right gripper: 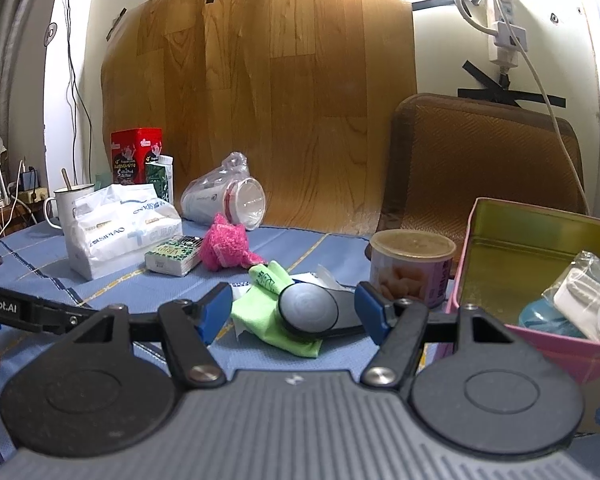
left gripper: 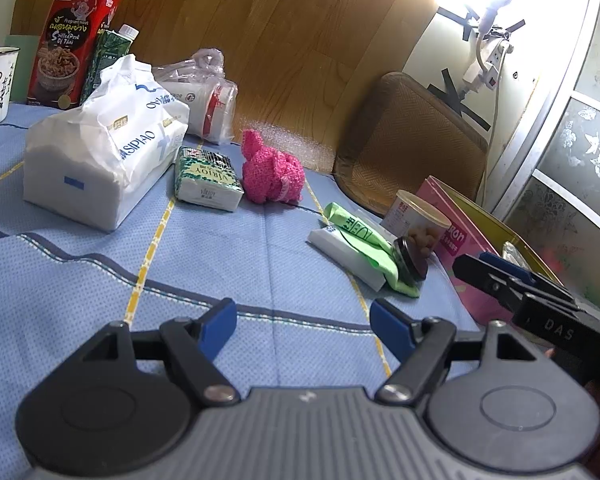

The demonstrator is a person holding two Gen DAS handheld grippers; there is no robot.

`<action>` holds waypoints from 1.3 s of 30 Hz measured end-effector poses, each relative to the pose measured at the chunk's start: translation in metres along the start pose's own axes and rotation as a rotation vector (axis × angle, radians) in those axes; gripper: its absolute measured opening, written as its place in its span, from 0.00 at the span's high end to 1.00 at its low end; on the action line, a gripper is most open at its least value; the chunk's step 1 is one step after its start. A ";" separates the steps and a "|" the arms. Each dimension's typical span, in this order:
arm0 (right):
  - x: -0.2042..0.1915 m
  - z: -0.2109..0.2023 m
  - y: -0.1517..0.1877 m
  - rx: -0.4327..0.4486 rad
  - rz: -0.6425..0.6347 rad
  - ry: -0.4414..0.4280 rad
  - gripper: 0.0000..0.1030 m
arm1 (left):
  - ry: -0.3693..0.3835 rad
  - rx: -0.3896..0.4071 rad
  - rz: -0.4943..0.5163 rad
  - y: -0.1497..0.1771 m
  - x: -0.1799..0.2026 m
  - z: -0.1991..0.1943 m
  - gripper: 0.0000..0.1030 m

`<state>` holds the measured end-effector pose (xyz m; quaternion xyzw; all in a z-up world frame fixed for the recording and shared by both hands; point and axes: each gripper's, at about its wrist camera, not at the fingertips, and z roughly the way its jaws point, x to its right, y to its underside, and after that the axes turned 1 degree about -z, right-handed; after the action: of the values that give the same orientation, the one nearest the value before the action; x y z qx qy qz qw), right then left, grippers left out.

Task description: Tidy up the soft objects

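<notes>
Blue cloth (left gripper: pixel 220 248) covers the tabletop; left gripper (left gripper: pixel 303 326) and right gripper (right gripper: pixel 294 310) fingers both spread, empty, near pink plush (left gripper: pixel 272 174).

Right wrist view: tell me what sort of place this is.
Probably a lived-in room at home, not a lab: a blue cloth spread with tissue packs, a mug and snack tins, and a power strip taped to the wall.
</notes>
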<state>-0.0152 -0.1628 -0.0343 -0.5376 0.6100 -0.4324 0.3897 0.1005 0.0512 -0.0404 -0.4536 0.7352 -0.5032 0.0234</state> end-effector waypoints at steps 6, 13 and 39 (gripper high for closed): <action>-0.003 -0.001 0.000 0.000 -0.009 -0.004 0.32 | 0.001 0.000 -0.001 0.000 0.000 0.000 0.26; -0.002 0.002 -0.002 0.005 -0.014 0.005 0.32 | 0.003 -0.001 -0.003 0.000 -0.001 0.000 0.26; -0.009 0.086 -0.011 -0.209 -0.142 -0.048 0.26 | 0.059 0.034 -0.131 -0.005 -0.026 -0.005 0.27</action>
<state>0.0702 -0.1638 -0.0519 -0.6275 0.6026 -0.3800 0.3142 0.1162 0.0719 -0.0454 -0.4853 0.6956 -0.5292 -0.0237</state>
